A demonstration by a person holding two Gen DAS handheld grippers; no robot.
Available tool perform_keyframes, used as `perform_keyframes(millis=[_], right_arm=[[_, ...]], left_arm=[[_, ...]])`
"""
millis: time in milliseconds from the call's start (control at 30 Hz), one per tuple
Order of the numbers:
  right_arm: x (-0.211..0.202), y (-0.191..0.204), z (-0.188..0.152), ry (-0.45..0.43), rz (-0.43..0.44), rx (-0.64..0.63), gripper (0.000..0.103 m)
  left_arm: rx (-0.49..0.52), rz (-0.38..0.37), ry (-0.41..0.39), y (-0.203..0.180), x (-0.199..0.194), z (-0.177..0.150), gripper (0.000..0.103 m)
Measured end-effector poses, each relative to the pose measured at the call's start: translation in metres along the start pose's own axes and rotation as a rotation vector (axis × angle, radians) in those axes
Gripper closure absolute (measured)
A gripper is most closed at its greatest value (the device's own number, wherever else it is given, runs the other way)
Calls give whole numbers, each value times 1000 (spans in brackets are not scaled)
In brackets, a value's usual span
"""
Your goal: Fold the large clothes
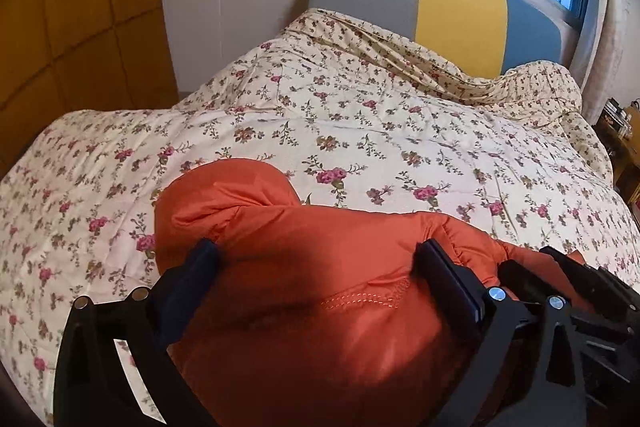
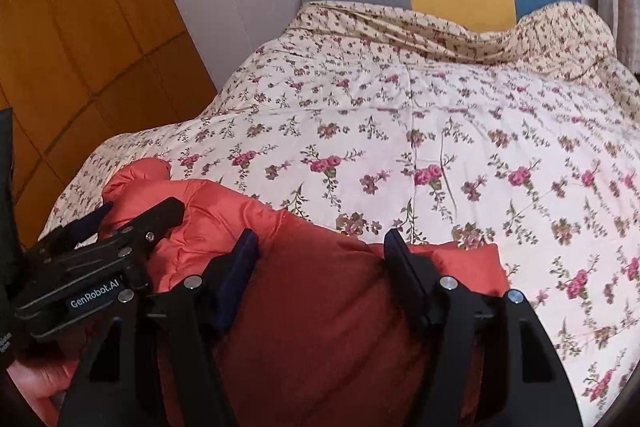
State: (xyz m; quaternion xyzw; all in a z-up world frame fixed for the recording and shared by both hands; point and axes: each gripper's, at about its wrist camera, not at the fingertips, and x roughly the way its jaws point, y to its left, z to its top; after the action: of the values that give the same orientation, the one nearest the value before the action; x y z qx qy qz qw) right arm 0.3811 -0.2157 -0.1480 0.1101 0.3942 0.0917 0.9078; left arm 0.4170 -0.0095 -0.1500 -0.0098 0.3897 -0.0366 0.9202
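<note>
While the orange puffer jacket (image 1: 304,291) lies bunched at the lower centre of each frame on the floral quilt (image 1: 360,131), left gripper (image 1: 316,259) and right gripper (image 2: 320,247) each pinch a thick wad, so folding looks unfinished

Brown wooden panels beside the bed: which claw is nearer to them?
Left. The left claw grips the orange jacket on the side of the panels; the right claw grips it farther away.

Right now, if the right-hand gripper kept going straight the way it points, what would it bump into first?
Probably the flowered quilt. The right gripper already grips the puffy orange jacket; beyond that only quilt shows, though depth is unclear.
</note>
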Motion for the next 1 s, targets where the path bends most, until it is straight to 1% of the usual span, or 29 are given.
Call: perform_keyframes(millis=[100, 300, 433, 533, 600, 633, 667, 733, 800, 833, 867, 900, 933, 1000], right_arm=[[7, -6, -3, 10, 12, 29, 38], [12, -8, -10, 6, 6, 37, 38], [10, -10, -13, -9, 9, 39, 38], [3, -9, -16, -26, 3, 37, 36], [-11, -10, -22, -55, -18, 41, 36], [-18, -9, -24, -70, -21, 39, 32], [-30, -8, -29, -90, -22, 35, 31], [-47, -6, -35, -107, -17, 26, 31], [-64, -3, -47, -133, -21, 7, 30], [-68, -1, -52, -142, -28, -1, 28], [-70, -1, -58, -151, -35, -12, 28], [-69, -1, -63, -154, -37, -20, 27], [-67, -2, -67, -155, -39, -31, 27], [-64, -2, -72, -165, -45, -57, 26]], left_arm=[[10, 17, 8, -4, 8, -2, 3], [41, 54, 1, -10, 16, -7, 3], [53, 64, -7, -12, 14, -9, 3], [74, 77, -16, -14, 5, -11, 3], [89, 64, -13, -12, -6, -15, 3], [95, 25, -5, -8, -16, -18, 3], [103, 3, -3, -5, -24, -21, 3], [118, -46, 0, -3, -52, -34, 3], [109, -128, -13, -2, -77, -52, 3], [106, -156, -18, -3, -86, -62, 3], [116, -183, -30, -7, -96, -80, 3], [134, -172, -48, -11, -100, -91, 3], [166, -128, -113, -15, -106, -110, 3], [180, -99, -205, -19, -111, -130, 3]])
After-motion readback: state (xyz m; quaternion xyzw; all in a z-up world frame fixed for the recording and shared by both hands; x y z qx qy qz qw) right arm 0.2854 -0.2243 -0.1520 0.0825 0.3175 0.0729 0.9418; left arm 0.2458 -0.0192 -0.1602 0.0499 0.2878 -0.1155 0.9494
